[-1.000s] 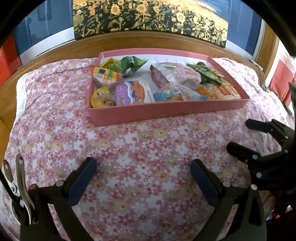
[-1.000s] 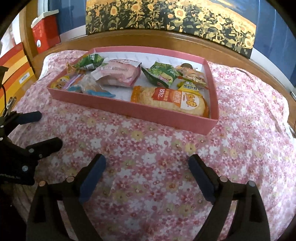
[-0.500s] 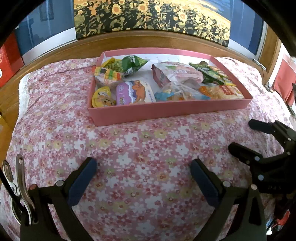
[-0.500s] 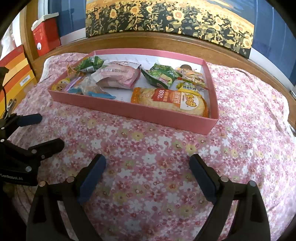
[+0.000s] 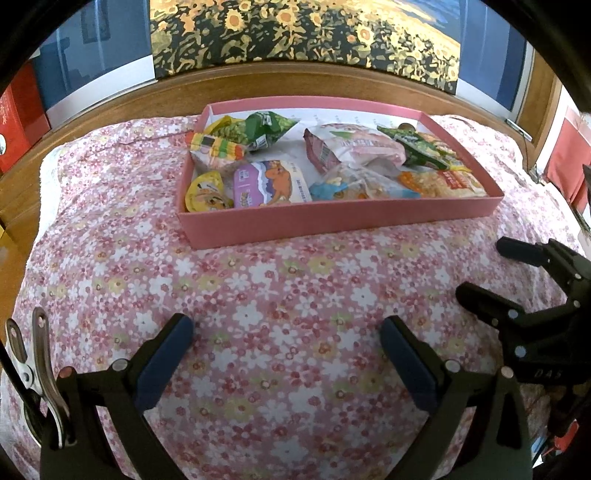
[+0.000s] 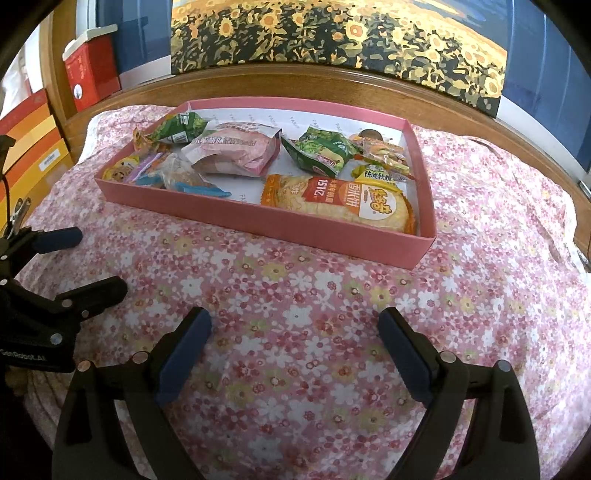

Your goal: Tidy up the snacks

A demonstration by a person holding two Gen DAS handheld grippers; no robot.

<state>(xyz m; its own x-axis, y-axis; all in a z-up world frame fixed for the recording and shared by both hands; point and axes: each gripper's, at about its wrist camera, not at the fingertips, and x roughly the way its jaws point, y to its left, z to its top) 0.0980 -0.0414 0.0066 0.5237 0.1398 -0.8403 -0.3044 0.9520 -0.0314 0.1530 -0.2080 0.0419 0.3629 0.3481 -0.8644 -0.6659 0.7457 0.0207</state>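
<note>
We see snacks [image 6: 338, 199] all inside pink tray [image 5: 332, 225]; cloth bare; left hand-held gripper [image 5: 288, 354], right hand-held gripper [image 6: 295, 343] wide open, empty. Looks done.

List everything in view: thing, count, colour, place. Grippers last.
tray: one, pink, on the cloth, far side
rice cracker pack: one, orange and yellow, tray's near right corner
pink bag: one, tray middle
green packs: at least two, one left rear, one right of the pink bag
purple pack: one, near left of tray
yellow cup: one, tray's near left corner
clear blue bag: one, near wall, middle
cloth: one, pink floral, covers the surface
sunflower picture: one, yellow and dark, behind
red box: one, far left
left gripper: open, empty, above the cloth
right gripper: open, empty, above the cloth
</note>
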